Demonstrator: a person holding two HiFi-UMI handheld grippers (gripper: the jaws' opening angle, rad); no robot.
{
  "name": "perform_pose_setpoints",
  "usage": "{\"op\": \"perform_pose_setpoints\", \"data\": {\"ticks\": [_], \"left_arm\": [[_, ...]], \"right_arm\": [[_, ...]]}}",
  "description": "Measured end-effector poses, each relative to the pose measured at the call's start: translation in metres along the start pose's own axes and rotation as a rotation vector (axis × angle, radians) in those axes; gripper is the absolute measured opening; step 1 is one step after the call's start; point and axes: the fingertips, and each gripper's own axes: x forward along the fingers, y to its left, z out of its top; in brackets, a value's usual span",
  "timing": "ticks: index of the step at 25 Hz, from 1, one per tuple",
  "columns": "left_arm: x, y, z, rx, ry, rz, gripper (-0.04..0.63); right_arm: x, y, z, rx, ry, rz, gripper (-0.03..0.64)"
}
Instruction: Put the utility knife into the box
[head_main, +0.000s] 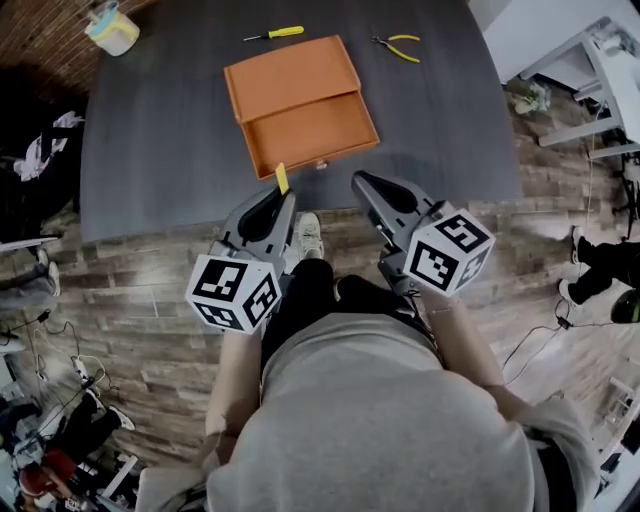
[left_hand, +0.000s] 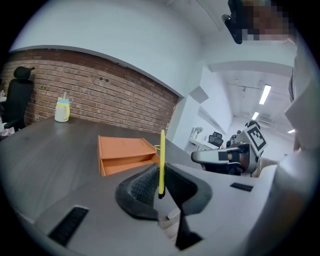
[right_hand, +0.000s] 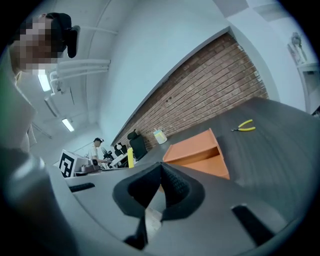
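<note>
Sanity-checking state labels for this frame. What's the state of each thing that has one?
left gripper: shut on utility knife
utility knife: clamped, sticking out past the jaw tips, not in box
right gripper: shut, empty
box: open, empty, lid laid back
screwdriver: lying on table, beyond box
pliers: lying on table
cup: upright

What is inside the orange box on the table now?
The open box shows only its bare orange floor; nothing lies inside. The utility knife is outside, clamped in the left gripper. The box's near wall covers a thin strip of floor.
</note>
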Motion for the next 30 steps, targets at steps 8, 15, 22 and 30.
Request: {"op": "perform_pose_setpoints", "data": {"ticks": [8,15,22,30], "left_arm": [[0.043,0.040,0.024,0.047,0.065,-0.081,0.038],[0.069,0.052,0.025,0.082,0.124,-0.155,0.038],[0.081,0.065,0.032,0.107,0.143,-0.210,0.038],[0.081,0.067,0.029,0.102,0.152,-0.232,0.038]], "right_arm": [[0.035,-0.046,0.043,0.043,-0.066,-0.128,0.006],[0.044,-0.070,0.061,0.044,-0.091,-0.213,0.006],[0.061,-0.069,0.062,0.056,-0.112,-0.240,0.006],[0.061,-0.055,0.053,0.026,-0.075,-0.237,0.006]]}}
